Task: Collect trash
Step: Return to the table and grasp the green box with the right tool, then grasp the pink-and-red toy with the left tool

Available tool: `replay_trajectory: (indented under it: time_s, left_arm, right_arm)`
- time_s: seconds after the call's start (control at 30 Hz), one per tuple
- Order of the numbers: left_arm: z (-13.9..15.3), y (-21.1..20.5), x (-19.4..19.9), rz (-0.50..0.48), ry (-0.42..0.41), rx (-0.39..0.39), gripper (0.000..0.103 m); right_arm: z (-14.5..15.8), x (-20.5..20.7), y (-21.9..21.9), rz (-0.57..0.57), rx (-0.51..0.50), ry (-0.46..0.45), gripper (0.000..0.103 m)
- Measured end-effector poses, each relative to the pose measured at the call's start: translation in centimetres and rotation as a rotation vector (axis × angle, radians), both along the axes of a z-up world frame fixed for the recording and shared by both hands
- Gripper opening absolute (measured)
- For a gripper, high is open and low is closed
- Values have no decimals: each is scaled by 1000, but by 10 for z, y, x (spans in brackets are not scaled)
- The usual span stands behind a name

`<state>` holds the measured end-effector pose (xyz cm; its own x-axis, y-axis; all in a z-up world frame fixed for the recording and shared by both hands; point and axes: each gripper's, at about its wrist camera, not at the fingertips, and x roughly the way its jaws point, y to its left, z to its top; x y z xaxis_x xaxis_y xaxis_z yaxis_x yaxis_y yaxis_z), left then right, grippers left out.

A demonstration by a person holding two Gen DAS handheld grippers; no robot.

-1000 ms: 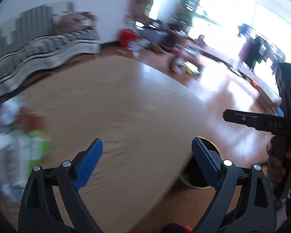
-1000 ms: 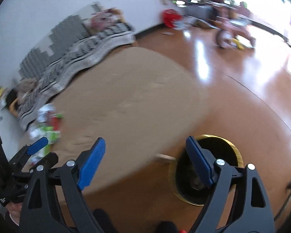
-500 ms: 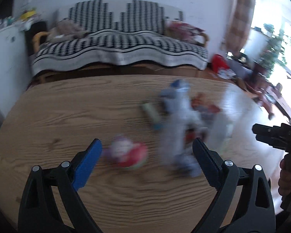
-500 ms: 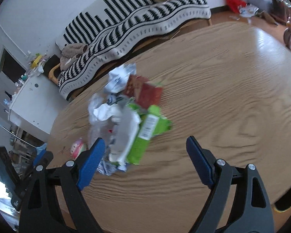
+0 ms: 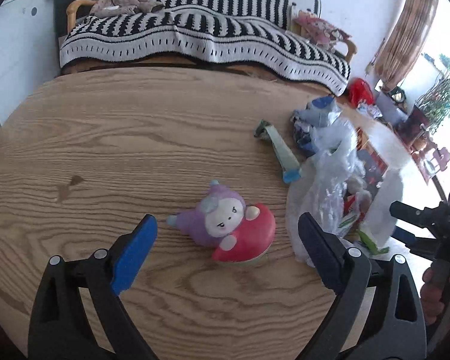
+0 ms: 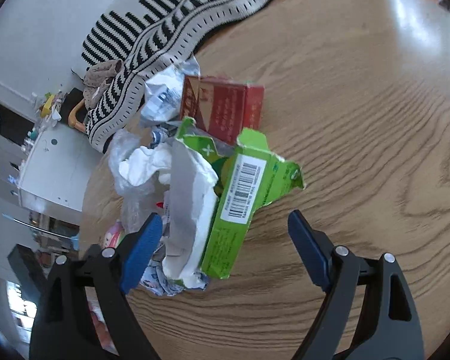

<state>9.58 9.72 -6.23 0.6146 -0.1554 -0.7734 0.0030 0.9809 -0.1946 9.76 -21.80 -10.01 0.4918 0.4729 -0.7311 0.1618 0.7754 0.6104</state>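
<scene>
A pile of trash lies on the round wooden table (image 5: 105, 150). In the right wrist view it holds a torn green carton (image 6: 243, 192), a red box (image 6: 222, 108), white crumpled paper (image 6: 147, 165) and clear plastic (image 6: 129, 207). In the left wrist view the clear plastic (image 5: 330, 186) and a blue-white wrapper (image 5: 318, 114) show at the right, with a green stick wrapper (image 5: 279, 150) beside them. My left gripper (image 5: 226, 243) is open, its jaws either side of a purple and red toy (image 5: 231, 225). My right gripper (image 6: 222, 246) is open over the carton's near end.
A sofa with a black-and-white striped blanket (image 5: 201, 36) stands behind the table. A white cabinet (image 6: 57, 168) is at the left. The table's edge runs close below both grippers. The right hand-held gripper shows in the left wrist view (image 5: 435, 225).
Both grippers swung from the table's bare end and the floor bin to the trash pile. The right gripper has come closer to the green carton. Both stayed open.
</scene>
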Motion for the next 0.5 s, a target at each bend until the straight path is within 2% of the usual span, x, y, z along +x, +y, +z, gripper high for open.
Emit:
replay_trajectory:
  time_s: [0.17, 0.2, 0.23, 0.3, 0.33, 0.37, 0.5]
  left_arm:
    - [-14, -14, 11, 27, 37, 38, 93]
    - [-15, -15, 12, 33, 38, 45, 93]
    - [-16, -15, 12, 40, 37, 52, 93]
    - [-16, -16, 12, 54, 31, 54, 91]
    - [-13, -16, 11, 66, 28, 56, 77]
    - [-11, -15, 10, 71, 27, 58, 71]
    - [5, -15, 4, 67, 6, 12, 60]
  right_arm:
    - [-4, 5, 2, 1, 33, -10, 82]
    - [-4, 4, 3, 4, 34, -13, 76]
    - [-6, 5, 5, 18, 41, -10, 56]
    - [-10, 5, 7, 50, 81, -1, 36]
    - [-10, 4, 7, 56, 96, -2, 33]
    - [-8, 2, 6, 60, 97, -10, 32]
    - [16, -10, 1, 75, 62, -101, 30]
